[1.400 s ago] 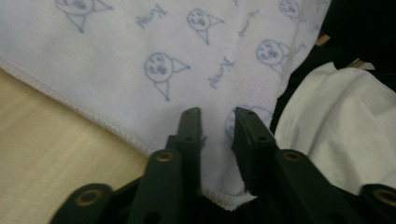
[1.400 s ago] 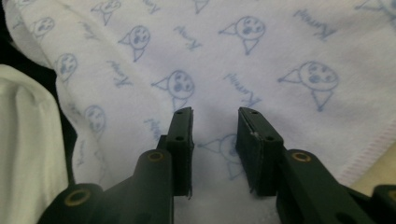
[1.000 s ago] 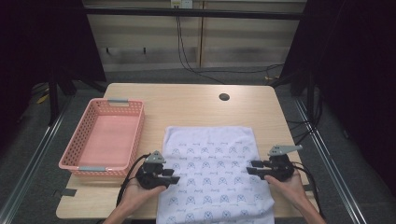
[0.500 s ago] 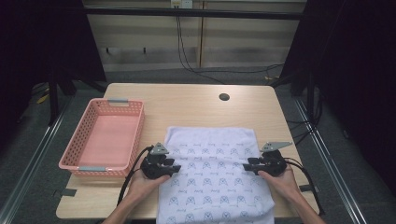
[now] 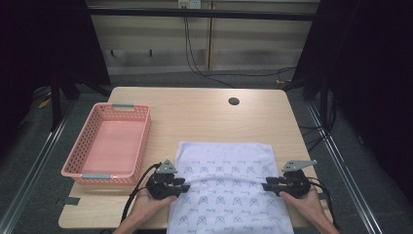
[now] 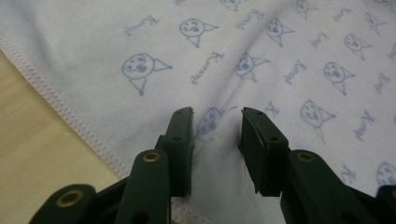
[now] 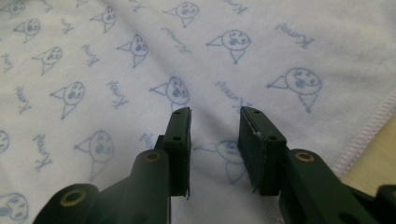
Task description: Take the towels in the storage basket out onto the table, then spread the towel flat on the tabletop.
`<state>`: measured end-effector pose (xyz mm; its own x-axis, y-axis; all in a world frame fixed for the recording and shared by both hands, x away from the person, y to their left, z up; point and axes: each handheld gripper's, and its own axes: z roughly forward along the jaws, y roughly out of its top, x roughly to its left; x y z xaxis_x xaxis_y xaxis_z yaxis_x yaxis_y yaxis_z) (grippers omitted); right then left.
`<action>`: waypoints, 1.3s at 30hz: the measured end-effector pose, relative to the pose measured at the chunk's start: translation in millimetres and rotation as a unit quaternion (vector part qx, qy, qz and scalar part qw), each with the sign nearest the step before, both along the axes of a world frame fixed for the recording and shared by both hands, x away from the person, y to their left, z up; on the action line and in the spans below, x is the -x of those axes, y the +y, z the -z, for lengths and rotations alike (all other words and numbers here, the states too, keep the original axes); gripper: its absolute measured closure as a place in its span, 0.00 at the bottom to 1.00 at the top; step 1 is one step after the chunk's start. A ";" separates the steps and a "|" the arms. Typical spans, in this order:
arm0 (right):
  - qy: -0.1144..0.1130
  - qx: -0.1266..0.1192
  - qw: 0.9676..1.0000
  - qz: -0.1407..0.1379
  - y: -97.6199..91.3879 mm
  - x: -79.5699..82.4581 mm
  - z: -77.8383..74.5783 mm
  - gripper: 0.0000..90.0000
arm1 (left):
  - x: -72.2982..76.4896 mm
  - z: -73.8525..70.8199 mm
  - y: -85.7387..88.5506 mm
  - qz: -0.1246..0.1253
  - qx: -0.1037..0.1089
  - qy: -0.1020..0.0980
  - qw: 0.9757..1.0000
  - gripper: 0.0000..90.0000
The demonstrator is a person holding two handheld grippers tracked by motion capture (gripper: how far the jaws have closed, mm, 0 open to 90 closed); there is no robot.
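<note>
Dark curtains closed off the room around a pale wooden desk (image 5: 204, 117), rectangular, with a small round dark hole near its far edge. White cloth (image 5: 229, 180), soft and printed all over with small blue faces and script, lay spread flat on the near half of the desk, its near hem cut off at the picture's bottom. Left of the cloth sat a pink plastic basket (image 5: 139, 129) with lattice walls. The left gripper (image 5: 184, 185) rested at the cloth's left edge, the right gripper (image 5: 265, 185) at its right edge. Both pairs of black jaws had just been closing, cloth rising slightly between them; a gap remained, so neither was clamped. A stitched hem ran beside each gripper.
</note>
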<state>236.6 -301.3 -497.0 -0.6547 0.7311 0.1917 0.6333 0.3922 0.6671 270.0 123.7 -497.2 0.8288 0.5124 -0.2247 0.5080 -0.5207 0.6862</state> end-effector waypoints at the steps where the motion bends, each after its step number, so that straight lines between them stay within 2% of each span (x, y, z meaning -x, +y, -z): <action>1: 0.001 0.000 1.000 -0.003 -0.3 3.1 -0.2 0.72 | 3.2 0.3 0.1 0.001 0.000 -0.003 1.000 0.70; 2: 0.006 -0.003 1.000 -0.004 -1.1 5.7 -0.6 0.72 | 5.6 0.1 0.0 0.001 0.000 -0.003 1.000 0.70; 3: 0.006 -0.004 1.000 -0.006 -2.0 7.7 -0.6 0.72 | 11.3 -1.1 -0.4 0.013 -0.003 0.003 1.000 0.70; 4: 0.012 -0.009 1.000 -0.007 -4.0 11.5 -0.8 0.72 | 14.8 -1.5 -0.1 0.021 -0.006 -0.001 1.000 0.70; 7: 0.015 -0.009 1.000 -0.011 -5.1 19.0 -1.5 0.72 | 24.4 -0.9 4.2 0.028 0.005 0.013 1.000 0.70; 10: 0.024 -0.002 1.000 -0.016 -3.5 24.2 -3.6 0.69 | 29.0 -3.0 6.0 0.034 0.000 0.016 0.999 0.69; 11: 0.026 -0.004 1.000 -0.017 -3.1 24.3 -3.8 0.67 | 29.4 -4.3 5.7 0.026 -0.003 0.011 1.000 0.67; 13: 0.006 0.003 1.000 -0.007 -3.1 22.2 -5.9 0.64 | 25.0 -5.8 5.7 0.024 0.006 0.018 1.000 0.64; 16: -0.015 -0.031 0.999 0.019 -11.6 11.1 -11.7 0.64 | 14.6 -7.5 7.6 0.008 0.024 0.017 1.000 0.63; 18: -0.022 -0.033 0.999 0.036 -15.3 3.0 -13.2 0.63 | 4.7 -10.9 10.3 -0.007 0.029 0.005 1.000 0.63; 19: -0.020 -0.038 0.998 0.041 -17.4 -3.1 -13.6 0.63 | -4.6 -13.6 13.1 -0.029 0.034 -0.003 0.999 0.63; 20: -0.020 -0.038 0.998 0.041 -17.4 -3.1 -13.6 0.63 | -4.6 -13.6 13.1 -0.029 0.034 -0.003 0.999 0.62; 22: -0.023 -0.034 0.998 0.048 -18.3 -15.7 -14.7 0.63 | -10.3 -16.5 15.5 -0.038 0.040 -0.003 0.998 0.62; 23: -0.028 -0.029 0.998 0.050 -18.1 -19.4 -15.5 0.62 | -12.2 -16.9 16.2 -0.040 0.034 -0.009 0.999 0.62; 25: -0.032 -0.032 0.997 0.055 -16.8 -28.9 -17.5 0.62 | -15.2 -17.5 19.7 -0.049 0.036 -0.005 0.998 0.62; 27: -0.044 -0.024 0.997 0.062 -15.3 -38.9 -19.4 0.61 | -16.9 -18.4 21.6 -0.050 0.033 -0.010 0.998 0.60; 29: -0.047 -0.024 0.996 0.067 -15.2 -49.3 -19.6 0.60 | -21.7 -18.9 23.2 -0.059 0.033 -0.014 0.998 0.59; 31: -0.058 -0.009 0.996 0.073 -14.5 -61.3 -18.7 0.59 | -27.4 -18.5 24.2 -0.074 0.029 -0.016 0.997 0.58; 32: -0.058 -0.002 0.995 0.078 -14.8 -67.3 -17.3 0.57 | -30.4 -17.5 23.6 -0.079 0.034 -0.012 0.996 0.58; 33: -0.054 -0.002 0.995 0.084 -16.6 -74.2 -14.6 0.56 | -31.3 -16.6 22.8 -0.085 0.028 -0.016 0.996 0.58; 35: -0.051 0.004 0.993 0.104 -19.0 -82.1 -9.7 0.50 | -33.8 -14.5 22.7 -0.089 0.027 -0.012 0.996 0.57; 39: -0.037 0.023 0.993 0.109 -21.1 -87.1 2.0 0.49 | -36.2 -13.4 24.4 -0.093 0.022 -0.013 0.995 0.55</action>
